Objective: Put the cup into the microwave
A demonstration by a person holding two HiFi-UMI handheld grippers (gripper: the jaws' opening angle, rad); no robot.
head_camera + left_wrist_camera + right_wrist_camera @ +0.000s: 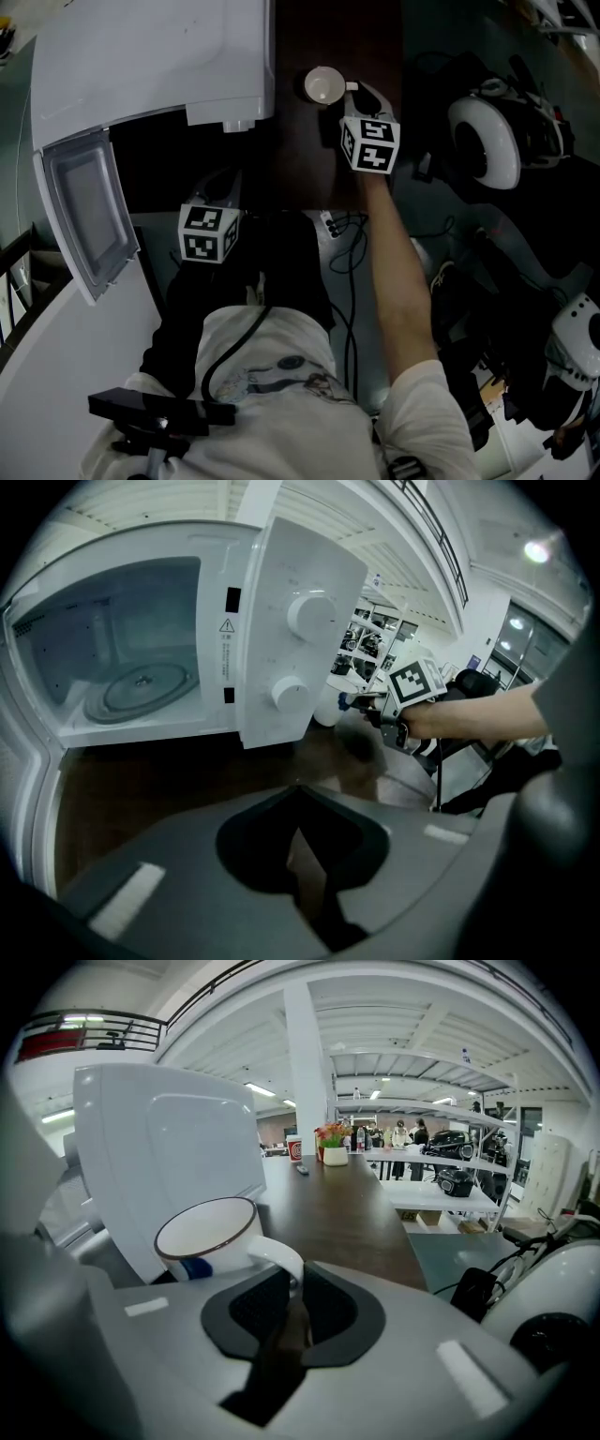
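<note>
**Head view.** On the dark worktop (309, 169), between the microwave's (150, 66) right side and the worktop's right edge, stands the white cup (323, 85), upright and outside the oven. The right gripper (359, 91) reaches it from the near side. The left gripper (217, 192) hangs at the worktop's near edge, in front of the oven opening. The door (84, 211) is swung fully open to the left.

**Left gripper view.** The jaws are together with nothing between them. Beyond them the cavity gapes, with its glass turntable (141, 688) bare. The control panel carries two knobs (309, 614). Past the panel's right edge a sliver of the cup shows, with the right gripper against it.

**Right gripper view.** The jaws are clamped on the cup's handle (277, 1252), which runs down between them. The cup itself sits just ahead, rim up, close to the oven's side wall. It seems to rest on the worktop, though its foot is hidden.

**Step in hand.** The grasp looks made, and the lift appears not yet begun. The next move calls for raising the cup level and carrying it leftward round the front of the control panel. It then goes down onto the turntable without its rim striking the cavity's frame.

**Count.** One white cup, one microwave, one door, one turntable, two knobs, two grippers.
</note>
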